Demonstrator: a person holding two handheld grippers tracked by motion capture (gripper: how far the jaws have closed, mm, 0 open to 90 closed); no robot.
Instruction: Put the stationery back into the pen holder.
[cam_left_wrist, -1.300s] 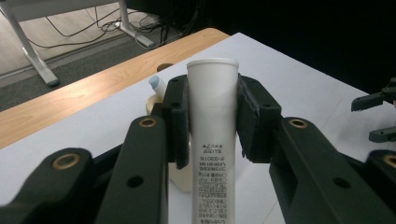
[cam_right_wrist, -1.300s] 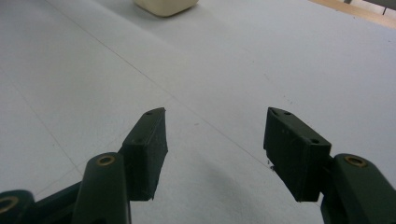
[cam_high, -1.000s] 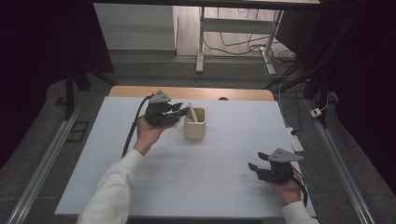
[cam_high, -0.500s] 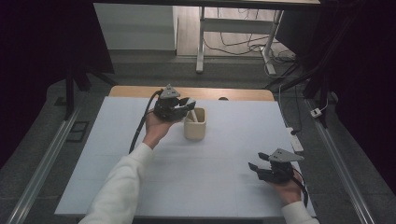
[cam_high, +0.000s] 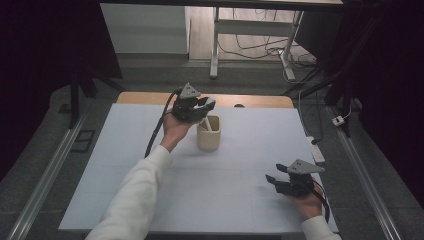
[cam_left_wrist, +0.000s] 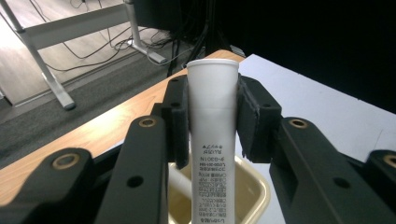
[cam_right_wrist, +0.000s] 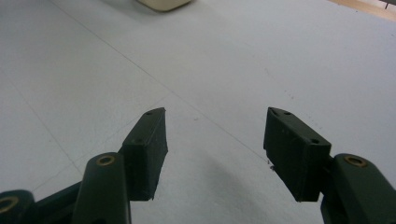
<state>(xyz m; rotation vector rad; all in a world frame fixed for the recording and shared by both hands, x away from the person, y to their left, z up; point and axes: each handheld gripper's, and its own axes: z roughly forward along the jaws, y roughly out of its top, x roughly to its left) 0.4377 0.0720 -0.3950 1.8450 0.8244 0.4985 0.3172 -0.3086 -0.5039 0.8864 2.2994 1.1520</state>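
Now the left gripper (cam_high: 206, 106) hangs just above the beige cup (cam_high: 208, 133) at the far middle of the table (cam_high: 240, 150), its jaws closed on a white tube (cam_left_wrist: 212, 135). In the left gripper view the tube stands upright between the two pads, its capped end above them and its printed lower part reaching down into the cup's mouth. A second ago the same gripper sat lower and more to the left of the cup; since then it has moved over the rim. The right gripper (cam_high: 278, 179) rests low at the near right of the table, well apart from the cup, as it did a second ago, its jaws wide apart with nothing between them.
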